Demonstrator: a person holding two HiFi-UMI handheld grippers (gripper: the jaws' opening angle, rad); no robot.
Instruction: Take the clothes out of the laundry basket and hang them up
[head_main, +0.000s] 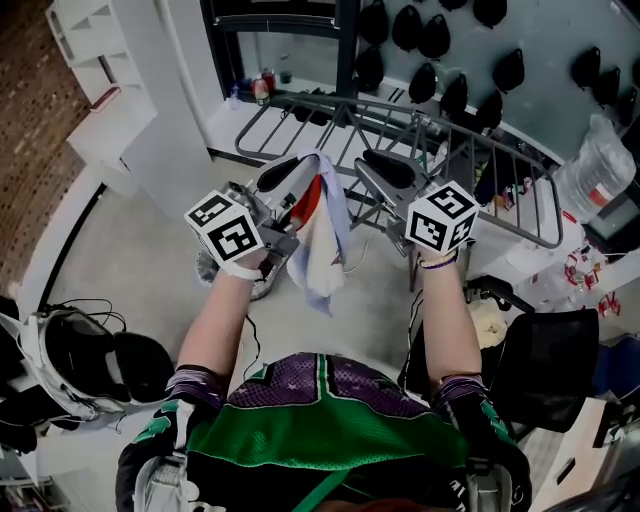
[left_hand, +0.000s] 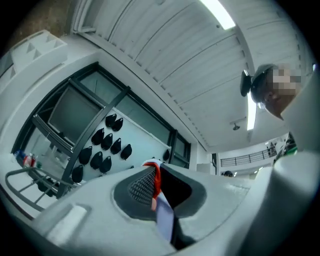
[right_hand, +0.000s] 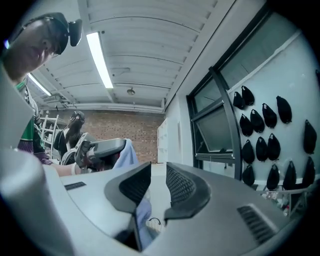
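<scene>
My left gripper (head_main: 298, 172) is shut on a light cloth (head_main: 322, 235) with red and pale blue parts, which hangs down from its jaws in front of the person. In the left gripper view the red and lilac fabric (left_hand: 159, 200) is pinched between the dark pads (left_hand: 142, 187), and that gripper (left_hand: 156, 174) points upward. My right gripper (head_main: 372, 165) is just right of the cloth; its jaws (right_hand: 159, 176) stand a little apart with nothing pressed between them. A fold of the cloth (right_hand: 143, 214) shows low behind the gap. A metal drying rack (head_main: 400, 125) stands just beyond both grippers.
White shelving (head_main: 100, 60) rises at the far left. Dark helmet-like gear (head_main: 75, 365) lies on the floor at the left. A black chair (head_main: 545, 365) and a large water bottle (head_main: 600, 165) are at the right. Black objects (head_main: 435, 40) hang on the wall behind the rack.
</scene>
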